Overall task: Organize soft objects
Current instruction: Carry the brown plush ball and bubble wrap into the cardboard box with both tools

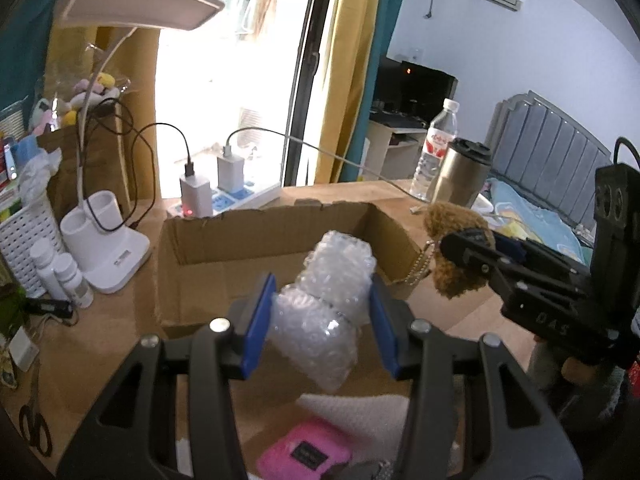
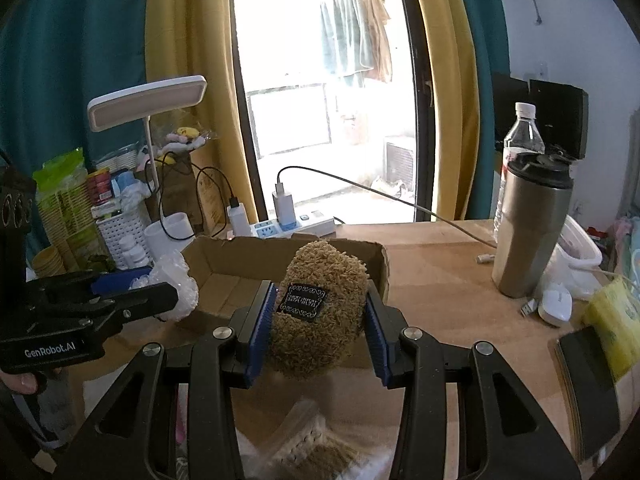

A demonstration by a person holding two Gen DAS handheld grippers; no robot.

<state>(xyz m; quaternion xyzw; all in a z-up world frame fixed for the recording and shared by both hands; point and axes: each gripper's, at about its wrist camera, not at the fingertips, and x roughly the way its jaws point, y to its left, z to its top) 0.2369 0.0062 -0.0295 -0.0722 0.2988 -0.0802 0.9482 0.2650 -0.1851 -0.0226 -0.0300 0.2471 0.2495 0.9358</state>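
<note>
Left gripper (image 1: 322, 322) grasping bubble wrap (image 1: 324, 308); right gripper (image 2: 318, 326) grasping brown plush toy (image 2: 320, 308), both at frame centre before cardboard box (image 1: 200, 240).

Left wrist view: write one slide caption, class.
Left tool grips bubble wrap above the open cardboard box.

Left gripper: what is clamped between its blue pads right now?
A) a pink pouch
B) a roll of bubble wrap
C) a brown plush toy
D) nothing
B: the left gripper has its pads pressed on both sides of the bubble wrap roll, held over the cardboard box; the brown plush toy is in the right gripper.
</note>
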